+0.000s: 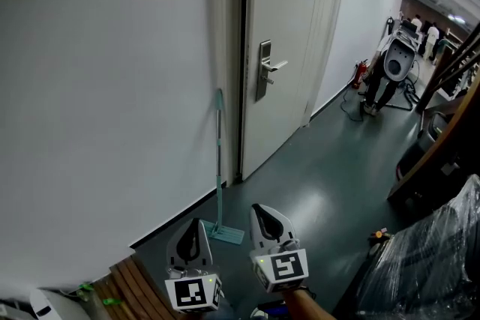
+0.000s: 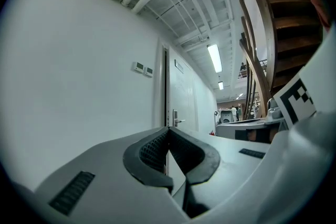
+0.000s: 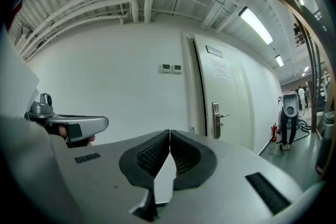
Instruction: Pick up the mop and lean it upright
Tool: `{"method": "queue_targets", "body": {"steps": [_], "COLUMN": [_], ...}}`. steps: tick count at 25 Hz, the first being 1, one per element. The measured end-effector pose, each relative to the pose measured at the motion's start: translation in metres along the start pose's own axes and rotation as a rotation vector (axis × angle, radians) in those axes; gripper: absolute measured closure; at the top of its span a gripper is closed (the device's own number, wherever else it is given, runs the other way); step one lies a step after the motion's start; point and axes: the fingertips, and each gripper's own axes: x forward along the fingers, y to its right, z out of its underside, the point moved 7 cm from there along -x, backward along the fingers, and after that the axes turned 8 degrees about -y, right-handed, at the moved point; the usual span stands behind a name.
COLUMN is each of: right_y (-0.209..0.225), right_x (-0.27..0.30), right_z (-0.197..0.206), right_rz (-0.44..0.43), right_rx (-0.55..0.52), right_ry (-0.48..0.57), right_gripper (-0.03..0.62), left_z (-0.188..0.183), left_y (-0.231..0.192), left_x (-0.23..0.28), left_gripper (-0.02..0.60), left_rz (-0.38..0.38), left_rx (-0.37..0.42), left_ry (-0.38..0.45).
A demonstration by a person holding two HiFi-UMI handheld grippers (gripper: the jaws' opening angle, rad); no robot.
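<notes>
1. There it was: the mop (image 1: 219, 161) stood upright against the white wall (image 1: 90, 124), just left of the door (image 1: 289, 49).
2. It had a thin, pale-teal pole, close to vertical, and the top end rested on the wall.
3. At the foot, a flat rectangular head in the same teal lay on the dark floor (image 1: 322, 191), right by the base of the wall.
4. The left tongs (image 1: 196, 227) were closed tip to tip. Their own view showed the two halves meeting in a point (image 2: 168, 129) with nothing between them.
5. The right tongs (image 1: 259, 210) were the same, pressed together and empty, as their own view (image 3: 169, 132) made plain.
6. In the head view, both tongs sat low and side by side, near the mop's head but clear of it. The left pair was just beside the plate, and neither pair touched the pole.
</notes>
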Motion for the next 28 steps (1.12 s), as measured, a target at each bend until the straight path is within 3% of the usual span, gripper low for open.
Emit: {"method": "queue_targets", "body": {"steps": [16, 28], "right_y": [-0.044, -0.046], "right_x": [0.113, 0.159], "right_z": [-0.018, -0.026], "right_rz": [0.060, 0.117], "right_rx": [-0.003, -0.011], "right_ry": [-0.015, 0.029], "right_gripper": [0.576, 0.576], "left_z": [-0.007, -0.013], "left_y": [-0.109, -0.146], "left_x": [0.075, 0.122], "left_gripper": [0.569, 0.569], "left_rz": [0.045, 0.102], "left_rx": [-0.014, -0.010], "left_ry": [0.009, 0.023]}}
